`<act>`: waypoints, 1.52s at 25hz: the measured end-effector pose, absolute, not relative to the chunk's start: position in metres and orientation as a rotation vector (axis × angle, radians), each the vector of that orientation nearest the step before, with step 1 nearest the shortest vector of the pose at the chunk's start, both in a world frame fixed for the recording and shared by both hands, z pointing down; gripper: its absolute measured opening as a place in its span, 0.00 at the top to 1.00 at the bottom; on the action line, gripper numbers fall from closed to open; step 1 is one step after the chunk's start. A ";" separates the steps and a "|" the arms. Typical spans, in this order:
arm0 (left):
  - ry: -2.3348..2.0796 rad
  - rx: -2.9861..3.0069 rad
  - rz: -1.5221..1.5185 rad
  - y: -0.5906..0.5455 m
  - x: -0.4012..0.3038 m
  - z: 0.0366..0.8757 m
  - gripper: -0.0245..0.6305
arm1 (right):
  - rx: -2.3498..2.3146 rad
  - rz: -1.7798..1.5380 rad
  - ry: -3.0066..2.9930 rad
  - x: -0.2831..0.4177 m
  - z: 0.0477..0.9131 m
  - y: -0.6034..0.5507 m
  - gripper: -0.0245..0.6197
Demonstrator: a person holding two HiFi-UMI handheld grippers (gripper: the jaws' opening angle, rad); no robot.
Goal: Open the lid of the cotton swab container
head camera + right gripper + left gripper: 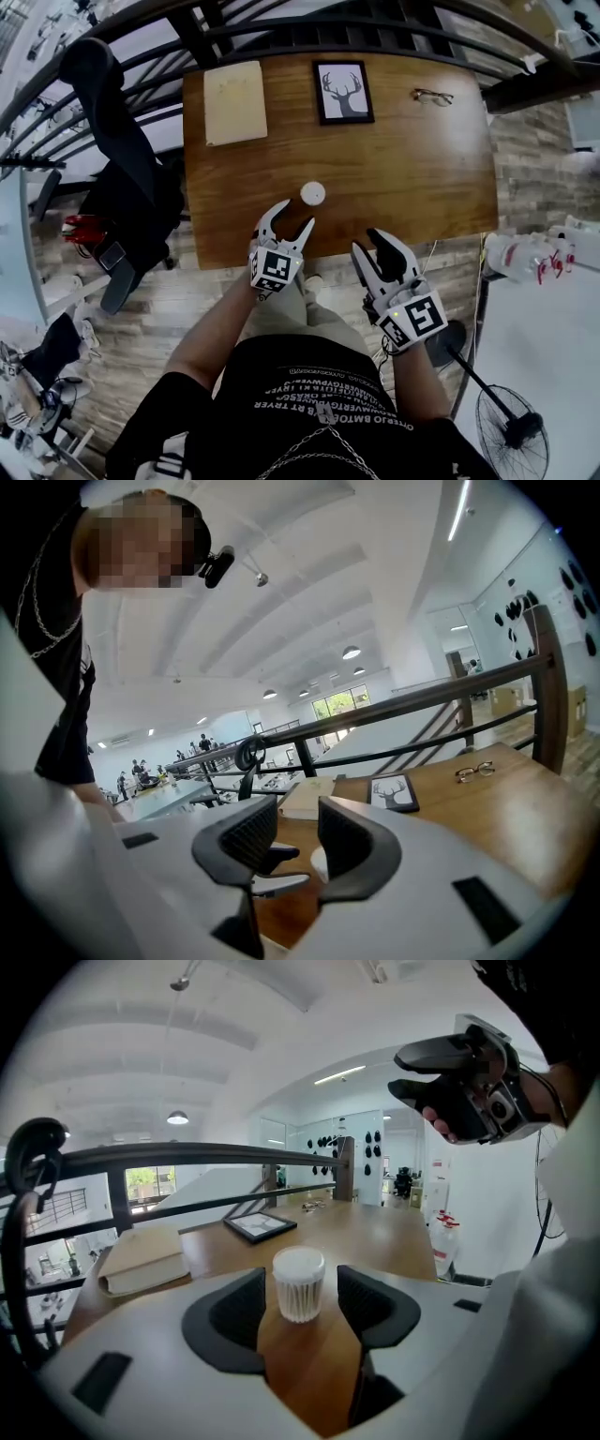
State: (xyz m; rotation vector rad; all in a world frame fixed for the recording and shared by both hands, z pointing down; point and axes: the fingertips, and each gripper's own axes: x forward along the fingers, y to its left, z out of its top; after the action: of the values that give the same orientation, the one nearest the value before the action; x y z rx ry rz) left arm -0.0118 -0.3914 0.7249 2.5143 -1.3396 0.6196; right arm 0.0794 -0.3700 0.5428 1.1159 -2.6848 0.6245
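**Lidded cotton swab container (313, 193) awaiting**

White-lidded, clear-walled, it is standing upright on the wooden table (412, 169) at mid-frame, just beyond the left gripper (292, 216), its jaws gaping wide and empty; the right gripper (370, 244) is hovering open, lower right

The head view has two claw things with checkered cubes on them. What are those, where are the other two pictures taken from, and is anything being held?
Those are hand-held grippers. A person holds one in each hand, and the cubes are part of them. The head view looks down from a camera on the person's head and shows the left gripper and the right gripper at the near edge of a wooden table. The other two pictures come from a camera riding on each gripper, looking along its jaws. On the table are a book, a framed deer picture, glasses and a small white cotton swab container with its lid on. Both grippers are open and hold nothing. The container stands just ahead of the left one's jaws.
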 end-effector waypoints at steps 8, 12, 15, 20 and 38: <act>-1.260 2.529 0.700 -0.417 0.001 0.770 0.50 | 1.143 0.684 -2.648 0.082 0.559 -0.385 0.74; -1.216 2.522 0.717 -0.423 0.011 0.780 0.50 | 1.160 0.748 -2.665 0.082 0.559 -0.389 0.74; -1.243 2.495 0.715 -0.429 0.011 0.781 0.50 | 1.153 0.715 -2.666 0.082 0.561 -0.390 0.74; -1.285 2.425 0.849 -0.433 0.011 0.794 0.50 | 1.165 0.719 -2.649 0.083 0.565 -0.390 0.75; -1.263 2.490 0.840 -0.409 0.021 0.743 0.54 | 1.125 0.614 -2.652 0.087 0.550 -0.355 0.76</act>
State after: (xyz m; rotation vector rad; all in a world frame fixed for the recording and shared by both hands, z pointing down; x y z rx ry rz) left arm 0.0211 -0.4090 0.7431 2.4900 -1.2626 0.8396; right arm 0.0871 -0.3547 0.5498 1.1253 -2.6524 0.6143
